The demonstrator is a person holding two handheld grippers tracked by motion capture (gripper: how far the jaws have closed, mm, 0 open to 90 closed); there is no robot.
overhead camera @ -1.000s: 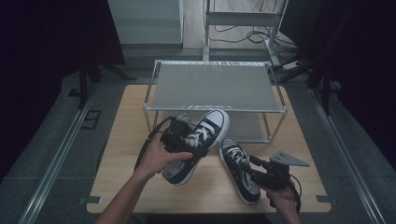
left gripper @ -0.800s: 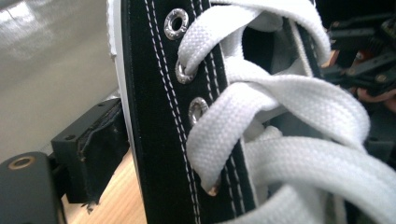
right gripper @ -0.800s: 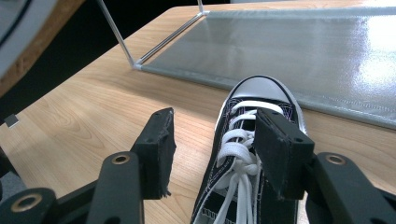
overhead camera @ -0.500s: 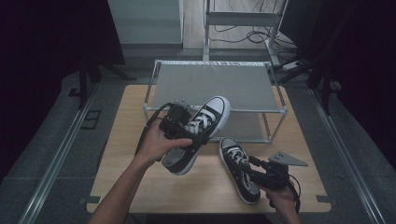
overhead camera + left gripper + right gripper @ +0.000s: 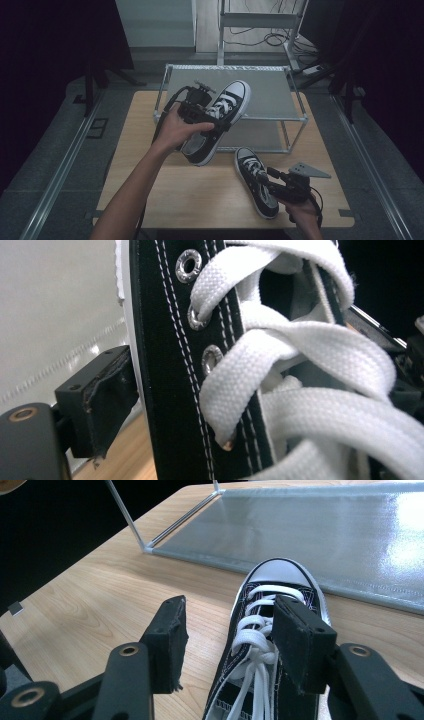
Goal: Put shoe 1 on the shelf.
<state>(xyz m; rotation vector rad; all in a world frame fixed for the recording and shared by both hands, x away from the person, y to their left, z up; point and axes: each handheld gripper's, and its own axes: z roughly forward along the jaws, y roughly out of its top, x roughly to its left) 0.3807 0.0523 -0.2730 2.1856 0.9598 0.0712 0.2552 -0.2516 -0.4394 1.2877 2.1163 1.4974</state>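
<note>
My left gripper is shut on the side wall of a black-and-white sneaker and holds it in the air, toe up, over the front rail of the rack. In the left gripper view one finger presses the black canvas of that sneaker beside the eyelets; the other is hidden behind the white laces. A second sneaker lies on the table at the front right. My right gripper stands open around the near side of this sneaker, one jaw over the laces, the other beside it with a gap.
A low metal rack with grey shelves stands at the back of the wooden table; its lower shelf lies just beyond the resting sneaker. Dark floor and rails surround the table.
The left hand has lifted its sneaker upward and farther toward the rack. The right gripper and the sneaker on the table have kept still.
</note>
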